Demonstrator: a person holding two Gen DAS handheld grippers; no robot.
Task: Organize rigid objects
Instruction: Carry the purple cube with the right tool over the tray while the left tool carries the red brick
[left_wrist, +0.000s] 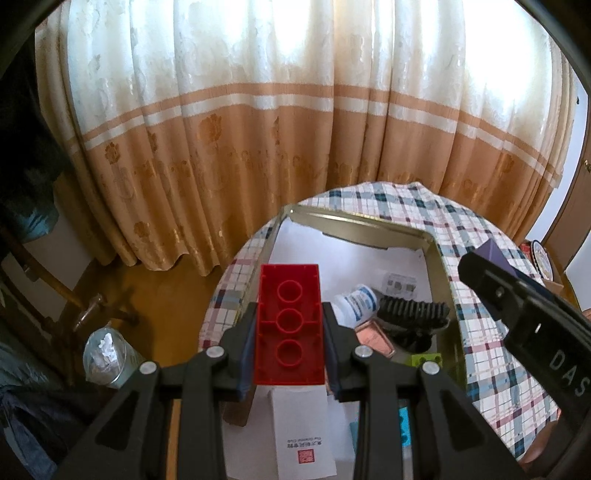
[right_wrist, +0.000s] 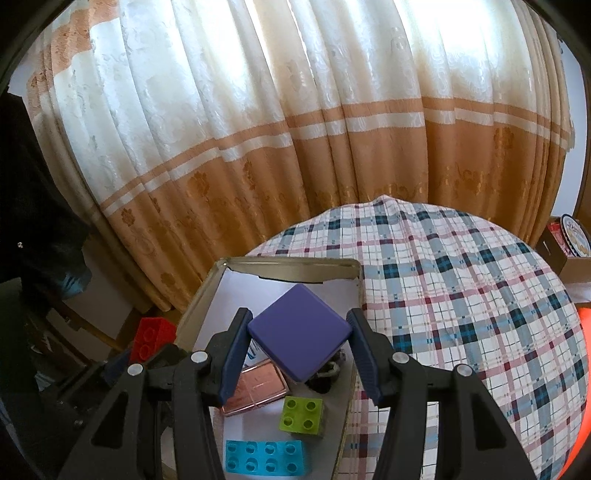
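Note:
My left gripper (left_wrist: 290, 325) is shut on a red building brick (left_wrist: 290, 325), held underside up above the near left part of a shallow metal tin (left_wrist: 436, 254) lined with white paper. My right gripper (right_wrist: 299, 339) is shut on a purple cube (right_wrist: 299, 338), gripped corner to corner over the same tin (right_wrist: 295, 271). The right gripper's body (left_wrist: 517, 314) and the cube's corner (left_wrist: 495, 249) show at the right of the left wrist view. The red brick (right_wrist: 151, 338) shows at the left of the right wrist view.
In the tin lie a white bottle (left_wrist: 356, 301), a black brush (left_wrist: 413, 312), a pink compact (right_wrist: 256, 389), a green brick (right_wrist: 303, 411), a blue brick (right_wrist: 264, 456) and a white card (left_wrist: 301, 432). A checked cloth (right_wrist: 461, 295) covers the round table. Curtains (right_wrist: 295, 129) hang behind; a glass jar (left_wrist: 107, 354) stands on the floor.

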